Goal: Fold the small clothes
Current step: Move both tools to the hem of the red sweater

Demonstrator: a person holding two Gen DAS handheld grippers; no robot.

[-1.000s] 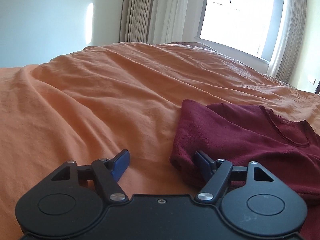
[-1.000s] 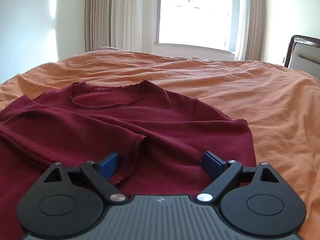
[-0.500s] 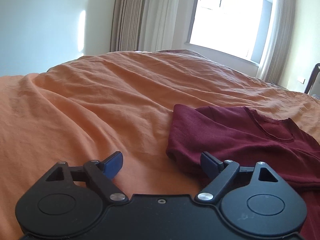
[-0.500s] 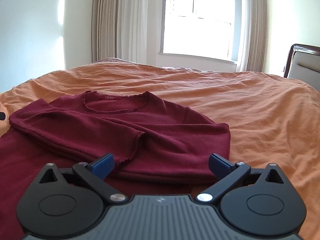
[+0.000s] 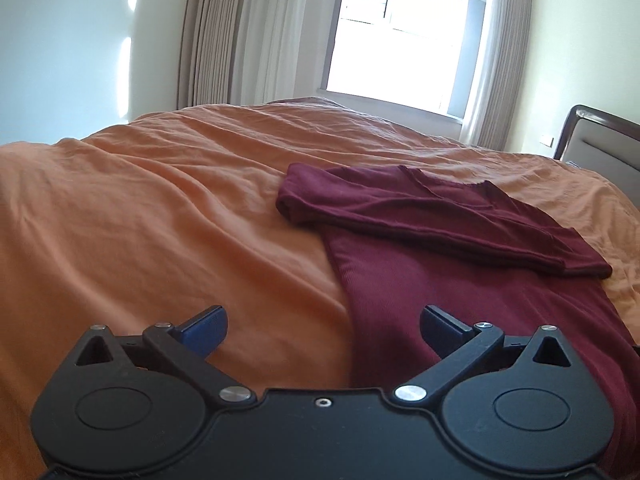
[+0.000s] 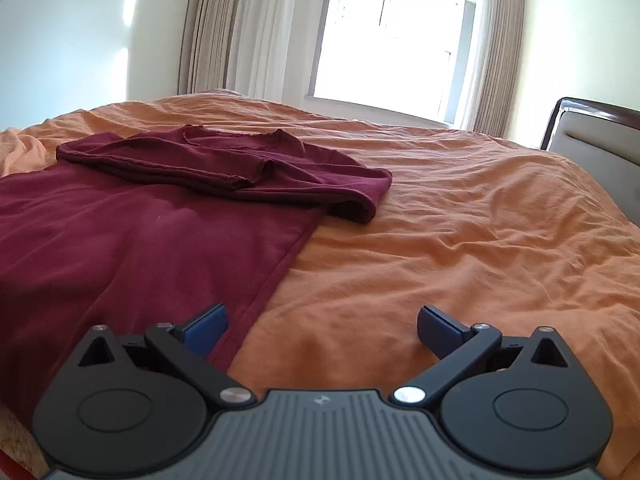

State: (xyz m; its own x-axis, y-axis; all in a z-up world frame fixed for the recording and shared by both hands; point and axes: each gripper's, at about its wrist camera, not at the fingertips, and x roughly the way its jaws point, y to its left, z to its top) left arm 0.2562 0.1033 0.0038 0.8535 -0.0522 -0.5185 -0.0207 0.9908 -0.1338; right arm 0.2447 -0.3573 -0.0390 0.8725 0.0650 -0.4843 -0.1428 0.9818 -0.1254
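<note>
Maroon top [image 5: 460, 240], sleeves folded in, flat

No readable text, label, brand, number or sign shows in either view.

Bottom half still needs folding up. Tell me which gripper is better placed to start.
Neither clearly: left gripper, jaws opening, straddles the maroon shirt's left edge; right gripper, open, straddles its right edge. Probably both.

The maroon top [image 5: 460, 292] ran out of the left wrist view at the right and bottom edges, its hem hidden behind the left gripper [image 5: 322, 326] body. In the right wrist view it was cut off at the left edge. The headboard [image 6: 600, 136] was cropped by the right edge. The folded-over sleeves covered the chest.
</note>
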